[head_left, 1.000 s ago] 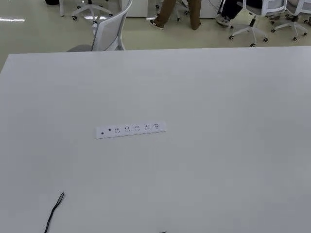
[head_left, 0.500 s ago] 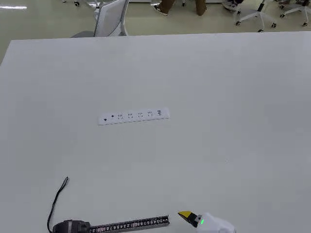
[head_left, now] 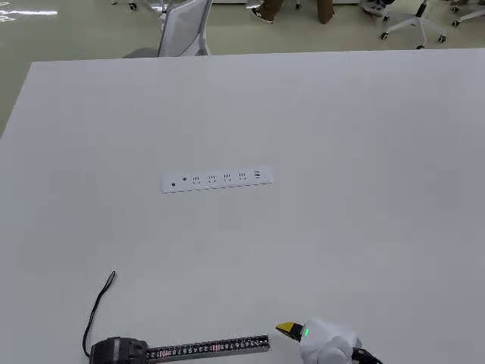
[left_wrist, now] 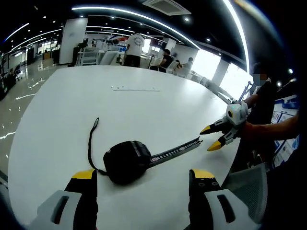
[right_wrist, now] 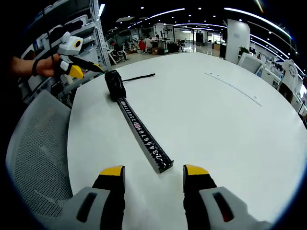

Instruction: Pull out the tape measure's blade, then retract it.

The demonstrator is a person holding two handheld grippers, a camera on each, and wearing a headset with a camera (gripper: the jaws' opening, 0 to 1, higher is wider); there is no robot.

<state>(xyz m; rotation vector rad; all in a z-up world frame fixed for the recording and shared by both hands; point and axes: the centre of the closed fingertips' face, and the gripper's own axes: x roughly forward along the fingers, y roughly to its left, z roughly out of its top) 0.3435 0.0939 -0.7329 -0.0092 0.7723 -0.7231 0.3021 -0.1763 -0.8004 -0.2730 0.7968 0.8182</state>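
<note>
White rectangular table (head_left: 341,152), well lit. The black tape measure case (head_left: 117,350) lies at the near edge of the table, on the left in the head view. Its dark blade with pale numerals (head_left: 212,348) is drawn out flat along the table surface towards the right. A thin black wrist strap (head_left: 97,311) trails from the case, away from the near edge. Left gripper (left_wrist: 143,175): yellow-tipped jaws stand apart. In its own view the case (left_wrist: 125,160) sits just ahead of them and between them, not touched. The blade (left_wrist: 175,151) runs off towards the right gripper (left_wrist: 209,138), whose jaws are also parted. Right gripper (right_wrist: 154,171): jaws apart and holding nothing. The hooked end of the blade (right_wrist: 144,134) lies just ahead of the gap, with no contact visible. In the head view, the right gripper (head_left: 292,330) lies just beside the blade's free end. A white power strip (head_left: 217,180) sits mid-table, well apart from the tape. A grey mesh office chair (head_left: 182,30) stands beyond the far edge.
</note>
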